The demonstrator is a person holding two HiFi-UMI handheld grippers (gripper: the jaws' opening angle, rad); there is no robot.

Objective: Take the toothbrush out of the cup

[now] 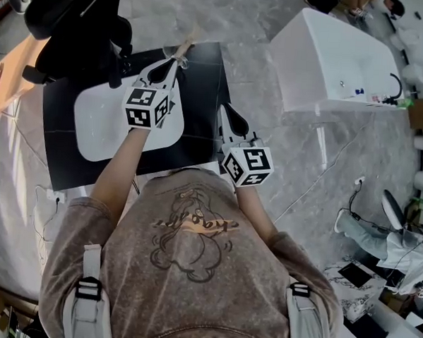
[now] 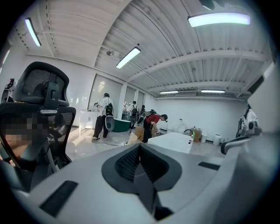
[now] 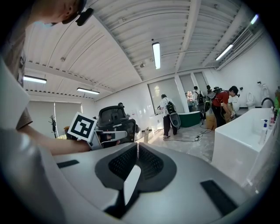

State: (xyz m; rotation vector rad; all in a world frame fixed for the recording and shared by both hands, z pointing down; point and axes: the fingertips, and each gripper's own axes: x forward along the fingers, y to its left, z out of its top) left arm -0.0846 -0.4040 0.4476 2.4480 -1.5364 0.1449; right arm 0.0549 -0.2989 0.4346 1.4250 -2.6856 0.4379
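Note:
In the head view my left gripper (image 1: 176, 58) reaches over the far edge of a black counter (image 1: 60, 157) with a white basin (image 1: 93, 127) set in it. A thin tan stick (image 1: 188, 40), perhaps the toothbrush, runs up and right from its tip. I cannot tell whether the stick is pinched. No cup is in view. In the left gripper view the left gripper (image 2: 140, 148) has its dark pads together with nothing clearly between them. My right gripper (image 1: 224, 107) hovers at the counter's right edge. In its own view the right gripper (image 3: 137, 148) looks shut and empty.
A black office chair (image 1: 70, 23) stands at the counter's far left corner. To the right a white bathtub (image 1: 323, 61) sits on the grey floor. Several people (image 2: 105, 116) work far across the room. Boxes and cables (image 1: 367, 229) lie at the right.

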